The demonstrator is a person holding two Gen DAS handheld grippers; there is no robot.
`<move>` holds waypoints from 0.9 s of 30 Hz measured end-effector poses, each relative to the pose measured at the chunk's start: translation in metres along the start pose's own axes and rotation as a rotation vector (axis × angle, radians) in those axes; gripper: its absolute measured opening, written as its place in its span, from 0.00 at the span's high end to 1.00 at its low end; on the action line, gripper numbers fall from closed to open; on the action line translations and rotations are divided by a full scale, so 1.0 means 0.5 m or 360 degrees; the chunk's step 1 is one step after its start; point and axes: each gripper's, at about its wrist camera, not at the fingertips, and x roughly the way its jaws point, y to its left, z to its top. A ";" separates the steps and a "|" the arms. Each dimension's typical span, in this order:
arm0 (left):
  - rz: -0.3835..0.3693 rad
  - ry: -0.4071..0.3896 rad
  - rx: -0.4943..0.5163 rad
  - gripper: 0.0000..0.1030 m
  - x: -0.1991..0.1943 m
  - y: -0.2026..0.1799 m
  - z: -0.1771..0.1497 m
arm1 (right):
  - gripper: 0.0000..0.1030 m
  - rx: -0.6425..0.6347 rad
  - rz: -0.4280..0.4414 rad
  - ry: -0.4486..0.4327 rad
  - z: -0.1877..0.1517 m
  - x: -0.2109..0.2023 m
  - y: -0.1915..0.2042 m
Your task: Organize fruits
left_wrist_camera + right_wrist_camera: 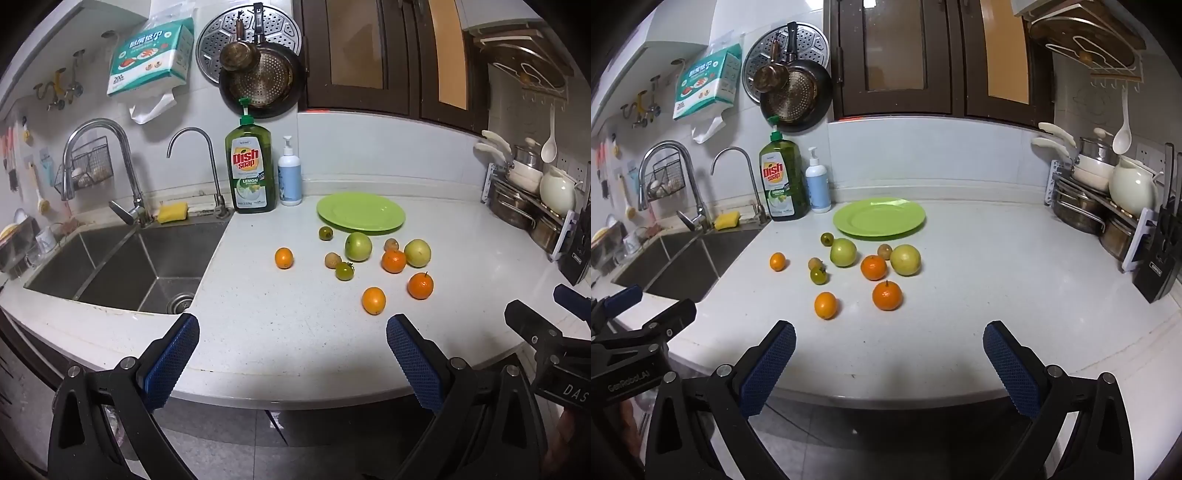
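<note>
An empty green plate (361, 213) (879, 217) lies at the back of the white counter. In front of it several fruits are scattered: two green apples (358, 246) (905, 259), several oranges such as the one nearest me (373, 300) (825, 305), and small dark green and brown fruits (344, 271) (819, 275). My left gripper (293, 328) hangs open over the counter's front edge, nothing between its blue pads. My right gripper (889, 334) is open too, short of the fruits, empty. Each gripper shows at the edge of the other's view.
A steel sink (122, 266) with two taps sits left of the fruits. A dish soap bottle (251, 168) and a white pump bottle (290, 177) stand by the wall. A rack of pots (1097, 199) and a knife block (1160, 251) fill the right end.
</note>
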 end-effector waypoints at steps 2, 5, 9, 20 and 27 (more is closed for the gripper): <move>-0.0016 -0.0004 -0.0007 0.00 0.006 0.003 -0.005 | 0.00 -0.0003 0.0004 -0.0002 -0.001 -0.001 0.001; -0.0016 -0.0015 -0.0009 0.00 0.005 0.007 -0.006 | 0.00 0.0002 -0.0005 0.0007 0.000 0.000 0.003; -0.0015 -0.0017 -0.0008 0.00 0.006 0.008 -0.007 | 0.00 0.0004 -0.0005 0.0005 -0.001 -0.003 -0.003; -0.0015 -0.0016 -0.0016 0.00 0.004 0.008 -0.007 | 0.00 -0.0003 -0.0008 0.0004 0.001 -0.004 0.011; -0.0020 -0.0019 -0.0015 0.00 0.004 0.006 -0.008 | 0.00 -0.0003 -0.0008 0.0008 0.001 -0.002 0.004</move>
